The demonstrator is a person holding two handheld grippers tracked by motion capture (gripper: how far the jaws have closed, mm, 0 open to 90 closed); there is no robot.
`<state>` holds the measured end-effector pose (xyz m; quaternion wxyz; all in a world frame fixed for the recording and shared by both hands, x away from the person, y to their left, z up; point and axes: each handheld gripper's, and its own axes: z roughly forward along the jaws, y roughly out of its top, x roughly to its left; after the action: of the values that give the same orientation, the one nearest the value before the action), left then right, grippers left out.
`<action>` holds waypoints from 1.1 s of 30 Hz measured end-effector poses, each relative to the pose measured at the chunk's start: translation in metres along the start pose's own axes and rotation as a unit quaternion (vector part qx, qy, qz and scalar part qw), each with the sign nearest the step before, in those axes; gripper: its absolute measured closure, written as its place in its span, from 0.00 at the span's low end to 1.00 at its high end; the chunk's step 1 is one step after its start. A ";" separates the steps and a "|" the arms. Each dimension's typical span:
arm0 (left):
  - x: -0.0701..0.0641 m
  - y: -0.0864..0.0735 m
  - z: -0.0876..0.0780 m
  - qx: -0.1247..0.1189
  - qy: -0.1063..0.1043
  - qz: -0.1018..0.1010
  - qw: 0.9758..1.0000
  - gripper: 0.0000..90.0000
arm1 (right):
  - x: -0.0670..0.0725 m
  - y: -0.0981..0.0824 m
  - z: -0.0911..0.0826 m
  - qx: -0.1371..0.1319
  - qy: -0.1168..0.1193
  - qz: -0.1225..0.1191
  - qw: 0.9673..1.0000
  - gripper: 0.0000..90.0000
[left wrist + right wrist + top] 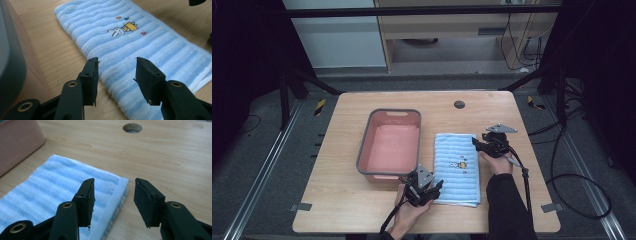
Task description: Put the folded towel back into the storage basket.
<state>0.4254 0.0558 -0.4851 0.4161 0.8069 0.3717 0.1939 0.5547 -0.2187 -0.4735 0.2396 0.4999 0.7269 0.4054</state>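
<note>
A folded light-blue striped towel [456,167] with a small rabbit picture lies on the wooden table, right of a pink basin. My left gripper [438,187] hovers low at the towel's near left corner. In the left gripper view its jaws [116,60] stand apart over the towel's [130,42] long edge, not pressing on it. My right gripper [476,142] is at the towel's far right corner. In the right gripper view its jaws [114,180] are apart, with the towel's [50,185] hemmed edge below and between them, untouched.
The pink basin [363,150] with a grey rim stands empty left of the towel, close by my left gripper [10,62] and at the right gripper view's upper left [17,142]. A round cable hole [459,104] [132,127] lies in the far tabletop.
</note>
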 end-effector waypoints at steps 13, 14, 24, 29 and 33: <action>0.004 -0.009 0.010 0.024 0.009 -0.010 1.000 0.61 | 0.005 -0.010 0.017 0.037 0.005 -0.002 0.999 0.58; 0.004 -0.010 0.012 0.027 0.009 -0.011 1.000 0.61 | 0.006 -0.011 0.018 0.040 0.006 -0.001 0.999 0.58; 0.003 -0.013 0.017 0.031 0.015 -0.017 0.999 0.61 | 0.000 -0.020 0.022 0.054 0.014 0.020 0.998 0.61; 0.003 -0.012 0.018 0.037 0.013 -0.028 0.999 0.63 | 0.002 -0.021 0.024 0.058 0.016 0.020 0.998 0.64; 0.000 -0.011 0.018 0.040 0.013 -0.027 0.999 0.69 | 0.004 -0.021 0.024 0.058 0.015 0.016 0.998 0.71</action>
<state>0.4317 0.0508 -0.5048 0.3840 0.8100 0.4059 0.1780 0.5602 -0.2103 -0.5047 0.1928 0.5184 0.7445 0.3739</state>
